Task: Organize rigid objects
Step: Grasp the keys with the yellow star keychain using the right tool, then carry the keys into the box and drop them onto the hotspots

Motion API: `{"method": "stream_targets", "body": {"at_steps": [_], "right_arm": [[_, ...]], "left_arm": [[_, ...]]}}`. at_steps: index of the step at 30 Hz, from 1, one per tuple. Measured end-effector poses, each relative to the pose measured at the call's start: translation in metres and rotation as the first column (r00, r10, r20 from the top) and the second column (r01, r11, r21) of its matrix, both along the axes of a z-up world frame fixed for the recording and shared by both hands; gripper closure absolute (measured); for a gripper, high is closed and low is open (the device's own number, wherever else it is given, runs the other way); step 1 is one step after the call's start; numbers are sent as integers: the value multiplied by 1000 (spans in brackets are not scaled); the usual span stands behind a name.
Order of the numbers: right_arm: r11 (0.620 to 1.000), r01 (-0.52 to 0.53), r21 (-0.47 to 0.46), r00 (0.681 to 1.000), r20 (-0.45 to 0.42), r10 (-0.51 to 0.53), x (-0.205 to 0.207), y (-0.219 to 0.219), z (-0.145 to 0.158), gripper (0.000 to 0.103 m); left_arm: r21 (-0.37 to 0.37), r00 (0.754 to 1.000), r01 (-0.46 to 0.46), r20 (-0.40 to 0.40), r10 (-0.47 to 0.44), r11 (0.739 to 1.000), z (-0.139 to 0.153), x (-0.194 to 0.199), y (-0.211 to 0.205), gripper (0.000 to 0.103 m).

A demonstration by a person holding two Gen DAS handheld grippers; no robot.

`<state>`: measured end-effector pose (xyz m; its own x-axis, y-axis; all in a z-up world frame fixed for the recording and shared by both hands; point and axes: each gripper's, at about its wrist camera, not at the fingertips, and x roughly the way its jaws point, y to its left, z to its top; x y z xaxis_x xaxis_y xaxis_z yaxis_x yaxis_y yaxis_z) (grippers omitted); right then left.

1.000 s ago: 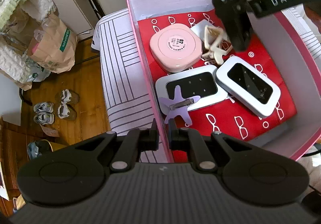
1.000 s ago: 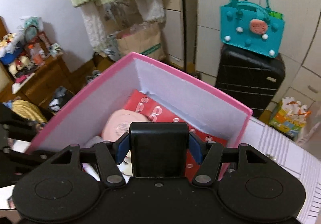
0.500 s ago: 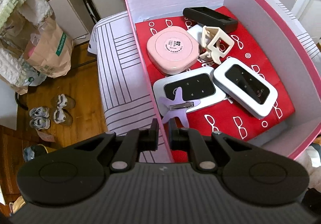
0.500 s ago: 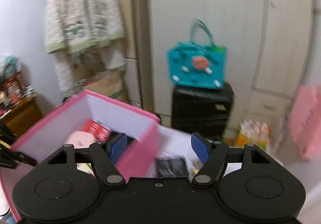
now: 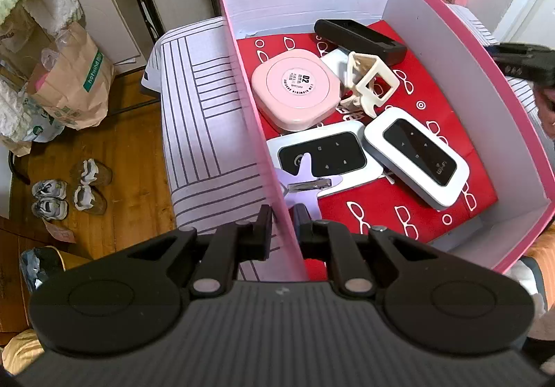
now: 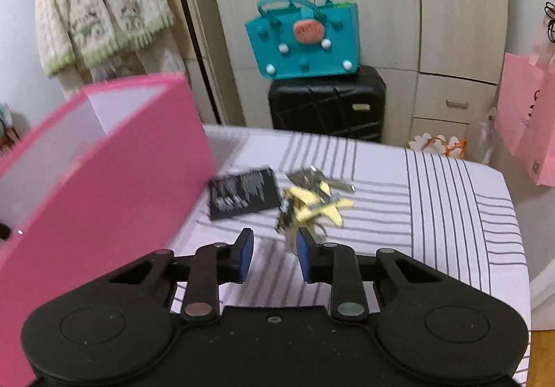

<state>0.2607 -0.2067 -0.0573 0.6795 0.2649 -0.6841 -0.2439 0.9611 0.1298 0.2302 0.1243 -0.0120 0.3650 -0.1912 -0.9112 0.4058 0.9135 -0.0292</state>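
Black plastic fingers of the left gripper (image 5: 281,227) clamp the near wall of the pink cardboard box (image 5: 513,74), one finger on each side of it. Blue-padded jaws of the right gripper (image 6: 272,253) are closing with nothing between them; the yellow star-shaped clip tangled with metal keys (image 6: 314,201) lies just beyond the tips on the striped bedsheet (image 6: 451,199), beside a flat black card with silver print (image 6: 242,194).

Risk: closing early would leave the pads short of the bundle. A partial pinch may let loose keys slip out during transfer. Motion blur makes the alignment hard to judge.

Only the left wrist view shows the box contents: lilac star clip (image 5: 305,178), two white pocket routers (image 5: 416,158), pink rounded case (image 5: 295,90), cream bracket (image 5: 371,81), black bar (image 5: 360,41). Only the right wrist view shows the items awaiting pickup.
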Motion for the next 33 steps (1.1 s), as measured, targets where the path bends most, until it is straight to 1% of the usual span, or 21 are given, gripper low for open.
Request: {"method": "stream_targets", "body": {"at_steps": [2,5,7,8,9,11,12,13,15,17,20,22,24,28,30,33], "right_arm": [[1000,-2,-19,1000,0,2,1,2,-8,72],[998,25,-61,999,44,-22,5,2,-16,71],[996,27,-86,998,54,-23,10,2,-20,71],[996,26,-86,998,63,-21,10,2,-20,73],[995,20,-95,997,70,-13,9,3,-20,78],[990,3,-142,996,84,9,4,8,-17,88],[988,6,-155,996,86,7,1,10,-15,90],[987,20,-160,996,89,-6,-3,11,-11,96],[989,34,-144,997,77,-23,-7,9,-5,98],[993,60,-103,998,42,-56,-10,4,-1,98],[996,65,-59,998,21,-64,-15,0,3,98],[998,68,-11,998,10,-68,-19,-3,6,98],[998,66,12,998,8,-66,-22,-3,10,98],[997,46,57,999,23,-48,-34,0,26,98],[997,30,70,998,47,-33,-41,3,37,98],[994,-16,113,997,78,7,-49,8,59,98]], "left_arm": [[-1,1000,-6,0,6,1000,0,0,0,92],[4,1000,-18,-5,18,1000,0,1,-1,92],[9,1000,-25,-6,25,1000,1,1,-2,92],[16,1000,-25,-4,25,1000,1,1,-4,92],[26,1000,-25,-1,25,999,0,0,-5,92],[45,1000,-21,1,21,999,1,-1,-9,92],[52,1000,-19,-1,19,998,1,0,-10,92],[55,1000,-19,-3,19,998,1,0,-10,92],[65,1000,-16,-7,17,998,1,1,-11,92],[72,1000,-15,-7,15,997,1,1,-13,92],[74,1000,-22,-1,22,997,1,0,-13,92],[71,1000,-25,4,25,997,1,-1,-13,92],[69,999,-34,5,34,997,1,-1,-13,92],[66,999,-42,6,42,997,1,-2,-13,92],[50,998,-55,3,55,997,1,-1,-11,92],[35,998,-68,0,68,997,1,1,-9,92]]}}
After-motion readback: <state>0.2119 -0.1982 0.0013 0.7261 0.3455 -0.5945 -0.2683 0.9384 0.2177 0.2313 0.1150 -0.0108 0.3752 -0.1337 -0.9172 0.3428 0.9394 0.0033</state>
